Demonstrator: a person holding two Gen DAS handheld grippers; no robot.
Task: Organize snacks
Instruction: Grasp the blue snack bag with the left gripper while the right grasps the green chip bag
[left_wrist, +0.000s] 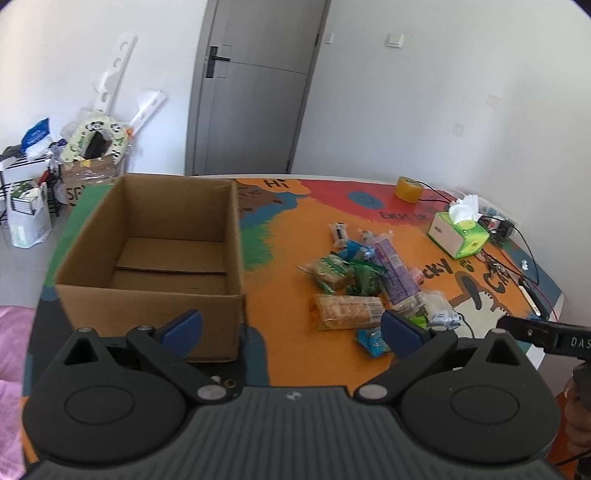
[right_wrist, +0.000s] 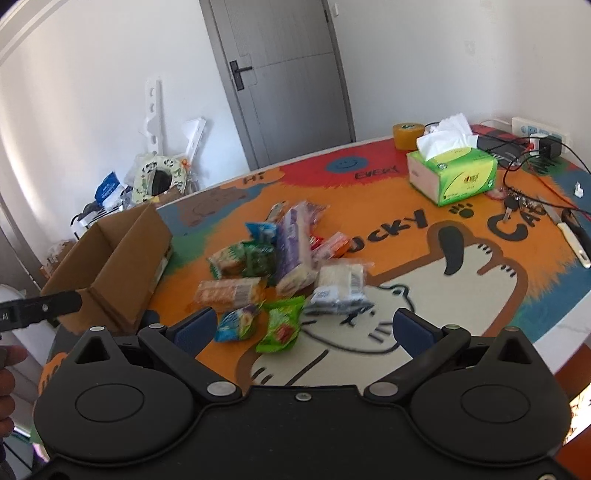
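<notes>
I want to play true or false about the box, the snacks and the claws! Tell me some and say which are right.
1. The box has snacks inside. False: it holds none.
2. The snacks lie in a pile on the table. True.
3. The left claw is gripping a snack. False: it is open, holding nothing.
4. The right claw is open. True.
5. A tissue box stands on the table. True.

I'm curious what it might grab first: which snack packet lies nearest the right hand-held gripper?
The bright green packet with a red patch, lying on the mat just ahead, between the open fingers of the right hand-held gripper. The blue packet beside it sits leftward; the rest lie farther back.
</notes>
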